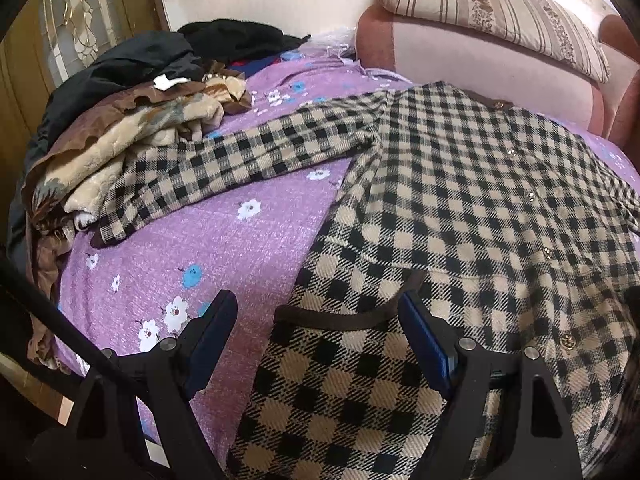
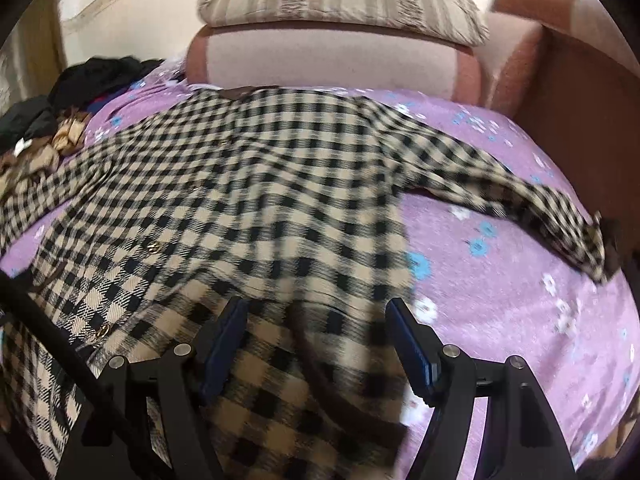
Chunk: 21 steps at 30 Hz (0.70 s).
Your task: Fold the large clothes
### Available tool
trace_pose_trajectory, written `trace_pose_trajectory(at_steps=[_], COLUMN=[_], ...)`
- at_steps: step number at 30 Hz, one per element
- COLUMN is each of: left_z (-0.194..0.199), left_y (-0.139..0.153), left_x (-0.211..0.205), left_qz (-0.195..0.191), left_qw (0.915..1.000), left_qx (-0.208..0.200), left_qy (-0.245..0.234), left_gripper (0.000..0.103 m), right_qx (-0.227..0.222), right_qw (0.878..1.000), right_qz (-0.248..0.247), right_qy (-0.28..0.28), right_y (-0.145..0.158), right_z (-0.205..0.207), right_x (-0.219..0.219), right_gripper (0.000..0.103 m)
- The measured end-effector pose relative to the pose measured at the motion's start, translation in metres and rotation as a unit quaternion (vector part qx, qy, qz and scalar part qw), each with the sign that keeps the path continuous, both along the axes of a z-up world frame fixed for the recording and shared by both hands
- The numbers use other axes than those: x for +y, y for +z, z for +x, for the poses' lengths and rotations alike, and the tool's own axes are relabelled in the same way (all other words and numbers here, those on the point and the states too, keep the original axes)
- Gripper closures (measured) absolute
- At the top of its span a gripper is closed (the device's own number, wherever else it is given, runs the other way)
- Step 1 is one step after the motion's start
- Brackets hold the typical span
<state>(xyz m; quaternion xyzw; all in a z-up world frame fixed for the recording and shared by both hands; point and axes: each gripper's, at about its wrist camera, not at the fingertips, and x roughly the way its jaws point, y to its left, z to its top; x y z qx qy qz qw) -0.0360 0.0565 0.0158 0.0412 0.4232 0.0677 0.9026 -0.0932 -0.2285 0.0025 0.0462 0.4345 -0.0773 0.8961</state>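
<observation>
Jaws, left gripper (image 1: 320,320): spread wide, nothing pinched, hovering over the coat's brown-trimmed pocket (image 1: 344,320).
Jaws, right gripper (image 2: 316,328): spread wide, nothing pinched, above the hem region.
Checked coat (image 1: 460,200): lying flat on the purple floral bedsheet (image 1: 208,248), sleeves outstretched, collar toward the striped pillow (image 1: 492,12).
Clothes pile (image 1: 132,120): at the left sleeve's end.

Both wrist views close, angled down, sharing checked coat (image 1: 460,184), bed (image 1: 208,240)
</observation>
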Motion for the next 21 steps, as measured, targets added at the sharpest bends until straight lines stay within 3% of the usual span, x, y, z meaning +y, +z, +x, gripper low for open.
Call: trace_pose_trajectory(at_steps=[3, 5, 7, 8, 9, 11, 13, 17, 21], left_z=[0.003, 0.006, 0.01, 0.012, 0.01, -0.001, -0.022, -0.059, -0.084], left_y=[-0.004, -0.009, -0.015, -0.016, -0.014, -0.003, 0.013, 0.03, 0.039], left_x=[0.006, 0.007, 0.006, 0.005, 0.003, 0.001, 0.002, 0.0, -0.006], left_qz=[-0.022, -0.039, -0.054, -0.058, -0.047, -0.027, -0.039, -0.038, -0.063], left_qw=[0.9996, 0.9987, 0.9976, 0.9975, 0.9983, 0.9992, 0.9992, 0.9992, 0.9978], left_qx=[0.019, 0.033, 0.041, 0.039, 0.035, 0.03, 0.011, 0.004, 0.001], left_qy=[-0.004, -0.003, -0.01, -0.013, -0.009, 0.003, 0.002, 0.013, 0.018], left_gripper=[0.022, 0.022, 0.022, 0.022, 0.022, 0.022, 0.022, 0.022, 0.022], right_qx=[0.005, -0.035, -0.084, -0.084, -0.063, -0.044, -0.061, -0.055, -0.053], right_qw=[0.999, 0.997, 0.991, 0.988, 0.99, 0.992, 0.988, 0.991, 0.99], right_qz=[0.035, 0.066, 0.082, 0.077, 0.056, 0.054, 0.089, 0.087, 0.118], right_qy=[-0.021, 0.006, 0.064, 0.103, 0.115, 0.104, 0.108, 0.084, 0.061], right_y=[0.011, 0.036, 0.051, 0.049, 0.042, 0.034, 0.036, 0.03, 0.028], right_z=[-0.013, -0.025, -0.028, -0.018, -0.006, -0.002, -0.013, -0.024, -0.03], right_x=[-0.011, -0.001, 0.025, 0.04, 0.052, 0.056, 0.052, 0.042, 0.026], right_gripper=[0.027, 0.027, 0.02, 0.018, 0.023, 0.029, 0.028, 0.028, 0.028])
